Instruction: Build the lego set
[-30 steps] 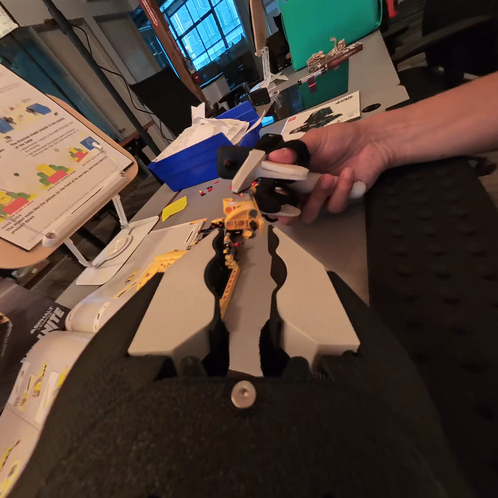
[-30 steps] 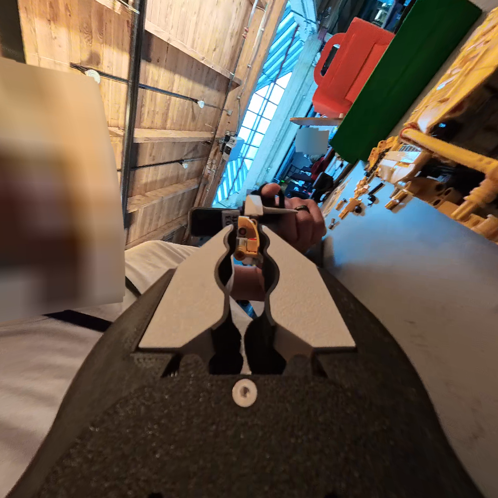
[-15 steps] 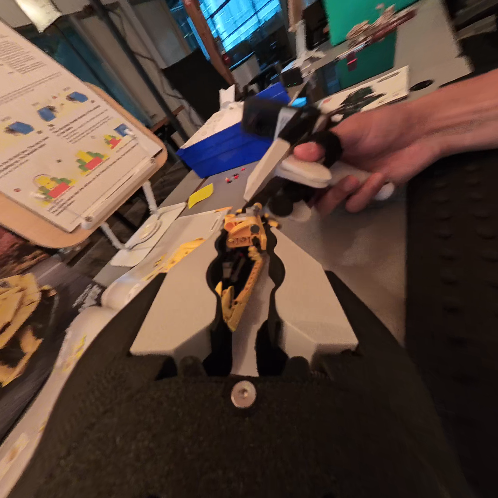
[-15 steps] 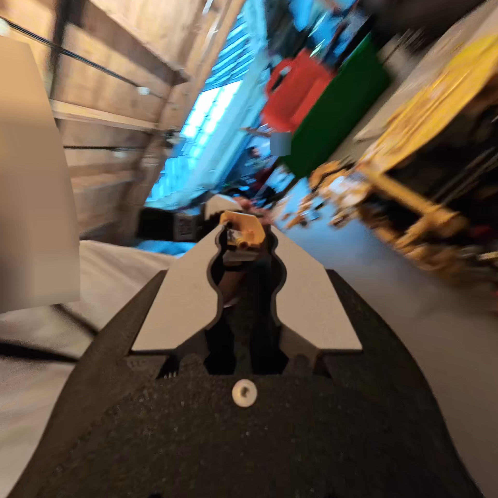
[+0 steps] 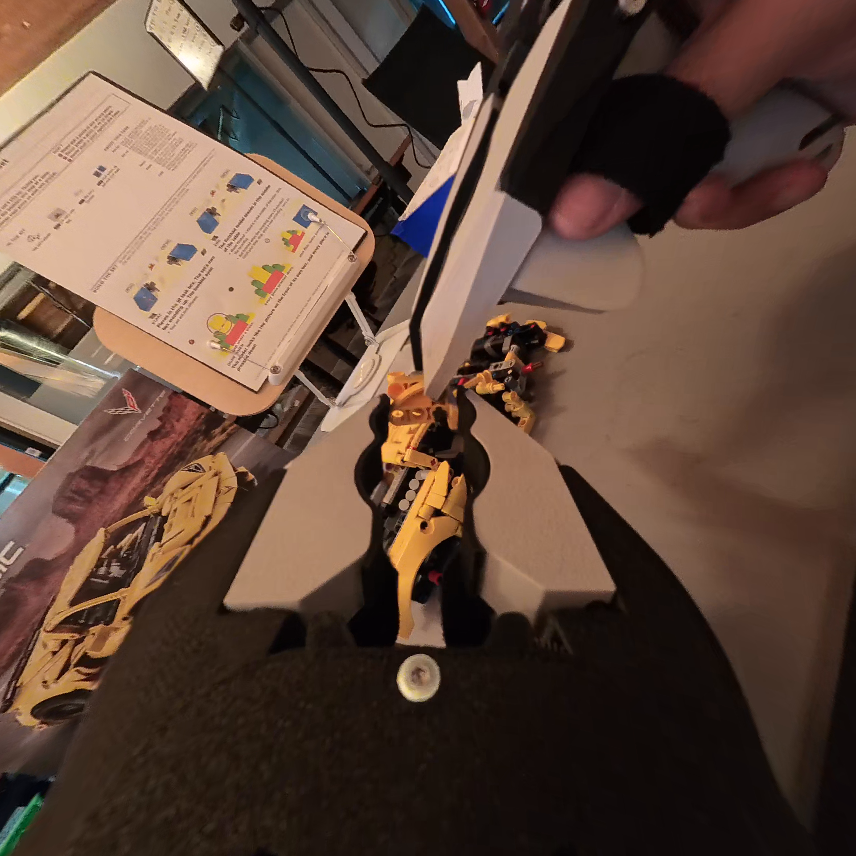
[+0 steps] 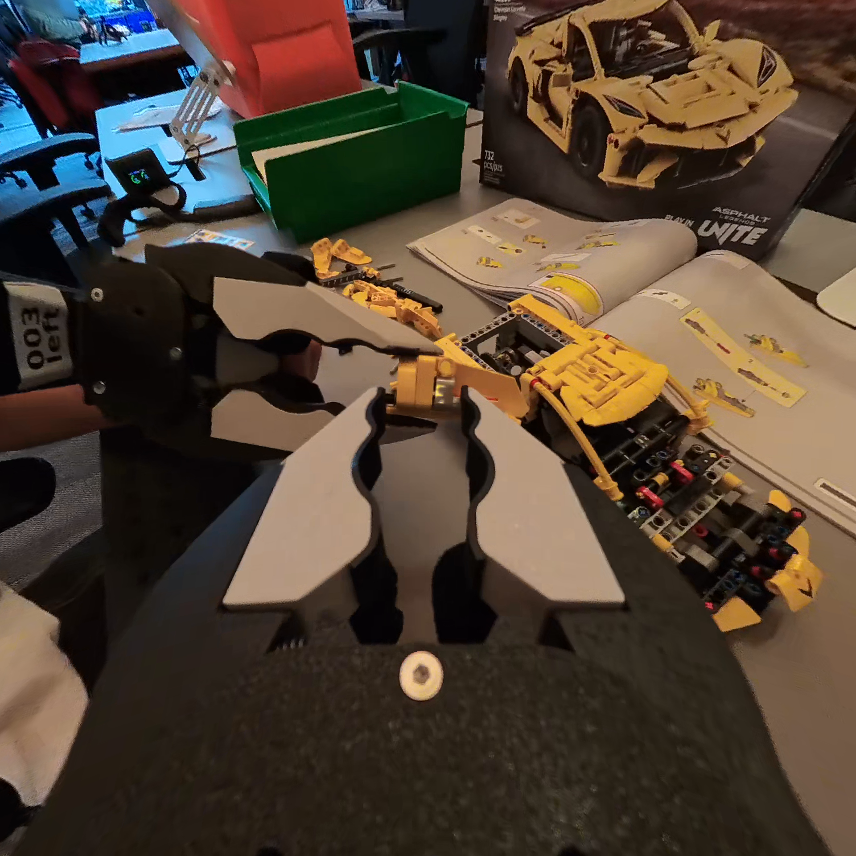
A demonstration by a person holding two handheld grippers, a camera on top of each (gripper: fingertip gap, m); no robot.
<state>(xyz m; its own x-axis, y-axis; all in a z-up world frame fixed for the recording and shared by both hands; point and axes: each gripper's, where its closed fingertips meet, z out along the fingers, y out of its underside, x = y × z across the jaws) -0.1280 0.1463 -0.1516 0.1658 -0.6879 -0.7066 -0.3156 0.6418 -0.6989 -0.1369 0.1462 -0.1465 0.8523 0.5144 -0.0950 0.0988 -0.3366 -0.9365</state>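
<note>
Left gripper (image 6: 419, 389) and right gripper (image 6: 420, 402) both clamp one small yellow brick subassembly (image 6: 424, 382) at the rear of the half-built yellow-and-black brick car (image 6: 602, 417) on the grey tabletop (image 6: 796, 695); contact points hidden behind fingers, left view blurred.

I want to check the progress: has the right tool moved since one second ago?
Yes. The right tool swung down from facing the wooden wall and windows to the table, now at the yellow car model, beside the left tool.

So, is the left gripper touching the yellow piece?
Touching: the right wrist view shows the left gripper closed on the yellow piece, fingers pressing above and below it.
</note>
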